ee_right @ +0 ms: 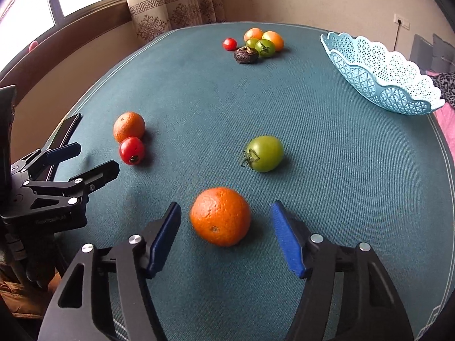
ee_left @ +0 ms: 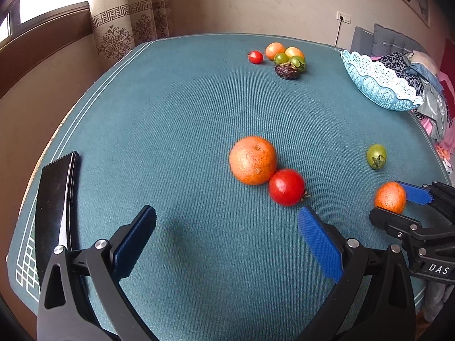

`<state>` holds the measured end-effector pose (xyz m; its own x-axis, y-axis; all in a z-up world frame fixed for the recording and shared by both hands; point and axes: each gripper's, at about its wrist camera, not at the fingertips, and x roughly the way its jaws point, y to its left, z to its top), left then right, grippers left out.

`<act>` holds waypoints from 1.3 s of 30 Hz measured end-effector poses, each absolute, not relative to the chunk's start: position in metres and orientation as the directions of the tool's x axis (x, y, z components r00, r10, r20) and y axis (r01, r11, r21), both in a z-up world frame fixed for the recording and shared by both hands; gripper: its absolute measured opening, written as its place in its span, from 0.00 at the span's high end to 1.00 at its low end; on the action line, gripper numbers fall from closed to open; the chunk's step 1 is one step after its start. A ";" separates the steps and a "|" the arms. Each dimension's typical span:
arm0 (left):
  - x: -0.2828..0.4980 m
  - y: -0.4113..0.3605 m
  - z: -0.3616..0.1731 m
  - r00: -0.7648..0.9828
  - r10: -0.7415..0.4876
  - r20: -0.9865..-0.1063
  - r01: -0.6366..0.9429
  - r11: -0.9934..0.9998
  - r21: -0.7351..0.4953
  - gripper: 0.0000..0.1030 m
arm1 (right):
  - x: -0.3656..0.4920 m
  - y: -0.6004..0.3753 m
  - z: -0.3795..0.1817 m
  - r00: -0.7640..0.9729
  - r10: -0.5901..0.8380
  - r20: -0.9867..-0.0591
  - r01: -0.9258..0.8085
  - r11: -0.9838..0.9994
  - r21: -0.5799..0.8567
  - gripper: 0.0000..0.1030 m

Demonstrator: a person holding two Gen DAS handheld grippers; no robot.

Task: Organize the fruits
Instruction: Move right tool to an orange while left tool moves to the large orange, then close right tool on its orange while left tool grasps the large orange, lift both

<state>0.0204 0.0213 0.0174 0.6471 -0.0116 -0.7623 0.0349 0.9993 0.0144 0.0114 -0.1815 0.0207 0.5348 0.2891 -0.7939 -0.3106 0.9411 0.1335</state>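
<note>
An orange (ee_right: 220, 216) lies on the teal table cloth between the blue pads of my right gripper (ee_right: 226, 207), with a gap on each side, so the jaws are open. Beyond it rests a green tomato (ee_right: 266, 153). My left gripper (ee_left: 227, 213) is open with nothing between its fingers. Just ahead of it a larger orange (ee_left: 252, 160) touches a red tomato (ee_left: 286, 187). A light blue lattice basket (ee_right: 384, 79) sits at the far right, and I see no fruit in it. At the back lies a cluster of fruit (ee_right: 256, 45).
A dark phone (ee_left: 55, 213) lies near the table's left edge beside the left gripper. A small red tomato (ee_right: 229, 44) sits just left of the back cluster. Clothes (ee_left: 426, 91) are piled past the table's right edge. A curtain and window stand behind.
</note>
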 end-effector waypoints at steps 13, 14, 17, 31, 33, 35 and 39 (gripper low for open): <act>0.051 0.028 0.026 0.608 -0.105 -0.787 0.007 0.992 -0.127 0.11 | 0.016 -0.184 0.021 0.536 0.306 -0.786 -0.315 0.937 0.150 0.62; 0.055 0.028 0.026 0.603 -0.111 -0.790 0.005 0.991 -0.136 0.11 | 0.016 -0.184 0.022 0.536 0.308 -0.786 -0.315 0.937 0.153 0.62; 0.062 0.026 0.027 0.599 -0.117 -0.792 -0.002 0.989 -0.147 0.17 | 0.015 -0.186 0.021 0.533 0.318 -0.784 -0.316 0.935 0.164 0.62; 0.084 0.019 0.022 0.553 -0.161 -0.817 -0.013 0.979 -0.202 0.52 | 0.011 -0.187 0.019 0.527 0.333 -0.782 -0.335 0.927 0.169 0.61; 0.084 0.017 0.022 0.553 -0.161 -0.817 -0.007 0.980 -0.198 0.58 | 0.012 -0.187 0.019 0.528 0.331 -0.782 -0.338 0.927 0.164 0.61; 0.083 0.016 0.023 0.558 -0.154 -0.815 -0.006 0.982 -0.189 0.61 | 0.010 -0.185 0.019 0.529 0.330 -0.782 -0.343 0.926 0.159 0.61; 0.082 0.016 0.027 0.575 -0.145 -0.805 -0.003 0.984 -0.179 0.62 | 0.008 -0.187 0.020 0.530 0.336 -0.778 -0.342 0.925 0.166 0.62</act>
